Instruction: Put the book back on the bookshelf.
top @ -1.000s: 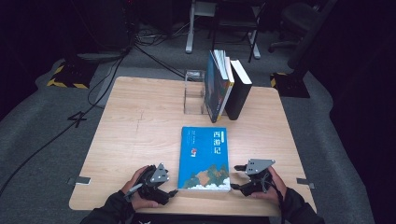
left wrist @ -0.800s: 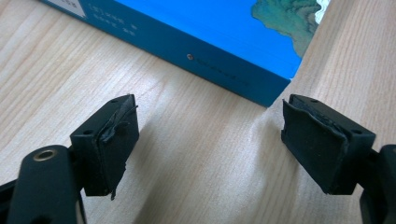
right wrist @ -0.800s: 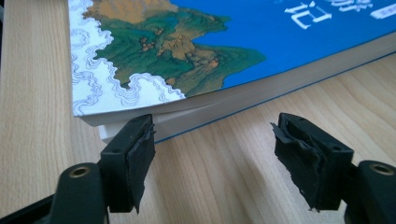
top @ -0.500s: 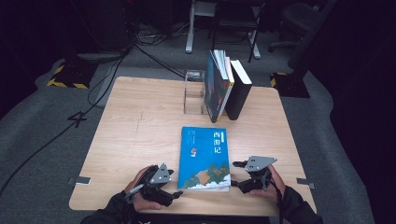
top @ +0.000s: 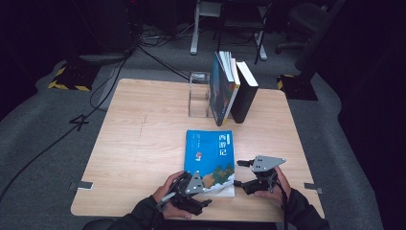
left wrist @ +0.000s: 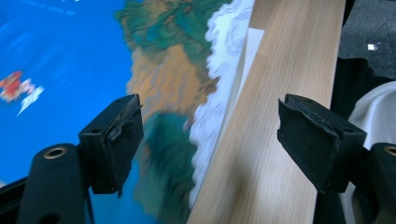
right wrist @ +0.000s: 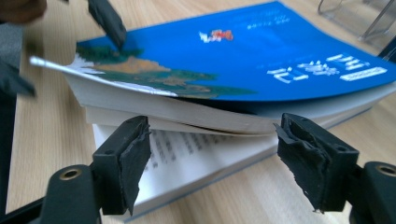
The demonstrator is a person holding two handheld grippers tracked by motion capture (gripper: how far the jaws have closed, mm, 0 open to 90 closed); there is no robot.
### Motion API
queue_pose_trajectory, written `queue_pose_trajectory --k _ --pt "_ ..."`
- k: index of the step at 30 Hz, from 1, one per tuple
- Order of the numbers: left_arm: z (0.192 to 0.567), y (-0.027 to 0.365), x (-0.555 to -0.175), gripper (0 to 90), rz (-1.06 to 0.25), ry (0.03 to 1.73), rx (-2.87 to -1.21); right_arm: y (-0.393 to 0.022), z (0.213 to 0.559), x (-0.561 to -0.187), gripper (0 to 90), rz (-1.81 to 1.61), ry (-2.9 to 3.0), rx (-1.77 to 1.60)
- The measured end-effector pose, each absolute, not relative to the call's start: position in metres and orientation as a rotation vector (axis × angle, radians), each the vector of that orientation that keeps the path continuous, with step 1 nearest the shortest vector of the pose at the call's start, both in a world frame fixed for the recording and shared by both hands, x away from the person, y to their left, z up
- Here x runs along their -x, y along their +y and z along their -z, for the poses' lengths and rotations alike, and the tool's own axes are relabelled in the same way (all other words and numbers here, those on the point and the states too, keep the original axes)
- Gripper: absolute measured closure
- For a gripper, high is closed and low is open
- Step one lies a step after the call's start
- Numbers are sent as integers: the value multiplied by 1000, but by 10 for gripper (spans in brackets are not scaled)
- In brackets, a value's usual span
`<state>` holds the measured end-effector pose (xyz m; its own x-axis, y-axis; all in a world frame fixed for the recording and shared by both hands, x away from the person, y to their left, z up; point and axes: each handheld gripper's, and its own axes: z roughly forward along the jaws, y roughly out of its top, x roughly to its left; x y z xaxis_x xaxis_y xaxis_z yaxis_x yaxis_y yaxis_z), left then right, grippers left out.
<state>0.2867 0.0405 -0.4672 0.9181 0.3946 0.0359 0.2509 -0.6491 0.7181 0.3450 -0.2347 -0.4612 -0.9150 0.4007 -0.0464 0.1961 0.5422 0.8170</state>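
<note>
1. This is a lab or recording studio, not a home: a lone wooden table (top: 143, 139) stands on grey carpet (top: 43, 129) in a dark room.
2. Black cables (top: 110, 72) trail across the floor.
3. Yellow-black hazard tape (top: 67, 81) marks equipment bases.
4. An office chair (top: 306, 19) stands behind.

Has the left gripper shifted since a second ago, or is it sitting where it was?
Yes. In the high view the left gripper has slid right along the table's near edge, onto the blue book's near-left corner.

Blue book (top: 209, 158) with green-orange landscape, pale wood-grain table (top: 139, 153)
</note>
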Motion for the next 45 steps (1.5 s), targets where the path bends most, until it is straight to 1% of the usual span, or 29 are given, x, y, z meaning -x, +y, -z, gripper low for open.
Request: queue_pose_trajectory --k 2,5,8,13,16,19,20,22,25,28,31,37,41,45 --pt "467 34 -289 221 -230 463 -2304 -232 458 -345 257 -1310 2538 -499" --pt "468 24 -290 210 -261 491 -2298 -228 455 -347 258 -1331 2518 -502" --pt "472 12 -289 184 -329 512 -2304 -223 451 -349 258 -1341 2505 -507" --pt "471 4 -293 213 -379 587 -2286 -219 449 -352 258 -1349 2495 -503" --pt "469 4 -298 301 -392 629 -2255 -218 447 -352 258 -1354 2487 -497" --pt "467 9 -302 442 -382 655 -2214 -219 447 -353 256 -1355 2492 -492" --pt "466 11 -303 494 -376 648 -2204 -219 447 -353 256 -1349 2492 -489" --pt "465 14 -305 545 -358 628 -2195 -220 447 -352 259 -1349 2486 -488" --pt "462 15 -301 675 -415 555 -2205 -221 447 -353 270 -1354 2483 -490" --pt "458 19 -302 741 -426 515 -2197 -224 448 -353 278 -1357 2493 -484" --pt "456 28 -305 765 -387 506 -2208 -223 452 -352 268 -1319 2518 -451" --pt "454 49 -308 768 -305 458 -2211 -219 454 -353 264 -1306 2502 -419" --pt "450 63 -307 770 -277 439 -2203 -215 454 -355 265 -1321 2488 -406" --pt "446 75 -305 774 -276 441 -2182 -206 456 -357 269 -1330 2505 -358"
